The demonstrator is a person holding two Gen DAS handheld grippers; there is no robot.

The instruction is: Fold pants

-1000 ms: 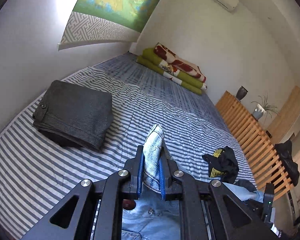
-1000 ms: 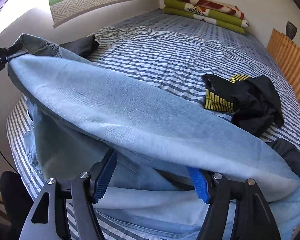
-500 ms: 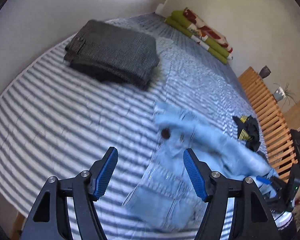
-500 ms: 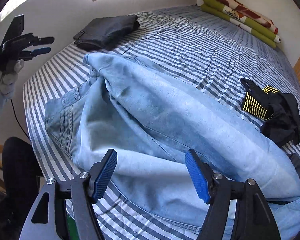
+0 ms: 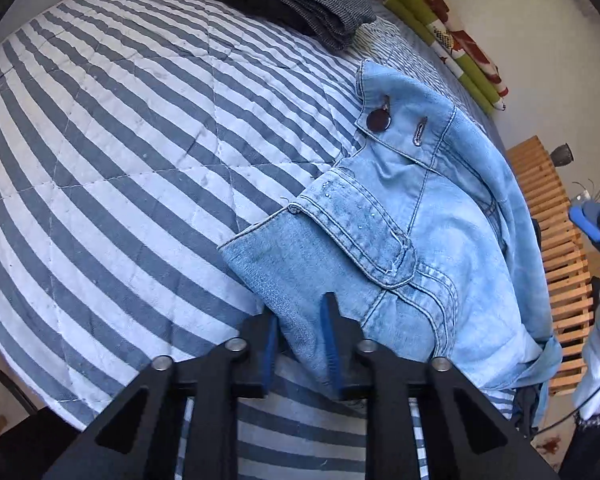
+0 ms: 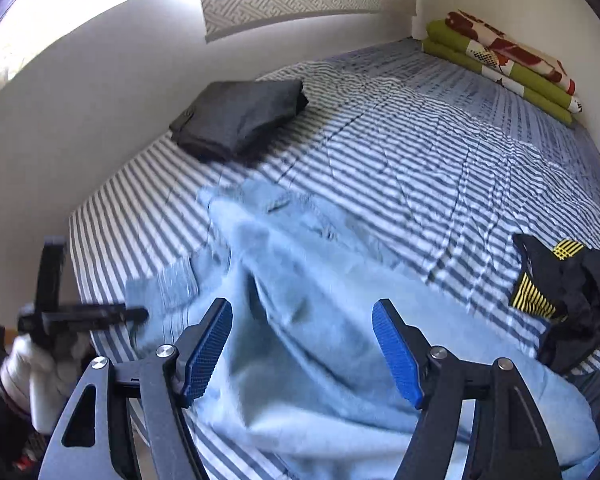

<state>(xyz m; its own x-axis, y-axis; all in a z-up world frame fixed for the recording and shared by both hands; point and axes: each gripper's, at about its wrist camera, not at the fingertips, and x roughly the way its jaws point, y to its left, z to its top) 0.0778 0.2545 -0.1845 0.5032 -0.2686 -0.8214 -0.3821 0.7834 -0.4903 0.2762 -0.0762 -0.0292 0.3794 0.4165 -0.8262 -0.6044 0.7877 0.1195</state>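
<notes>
The bed [image 5: 100, 128] is covered by crumpled jeans [image 5: 420, 220]. The left tool [image 5: 300, 344], jaws just closed, is clamped on a jeans corner. The right tool [image 6: 302, 348] is held wide open above the jeans, gripping nothing.

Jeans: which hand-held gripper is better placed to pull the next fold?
Left. The left hand-held gripper is already pinching the jeans at their near edge; the right hand-held gripper hangs open above them.

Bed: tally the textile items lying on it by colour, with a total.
Light blue jeans: 1
Dark grey folded pants: 1
Black and yellow garment: 1
Green and red patterned folded blanket: 1
Total: 4
</notes>
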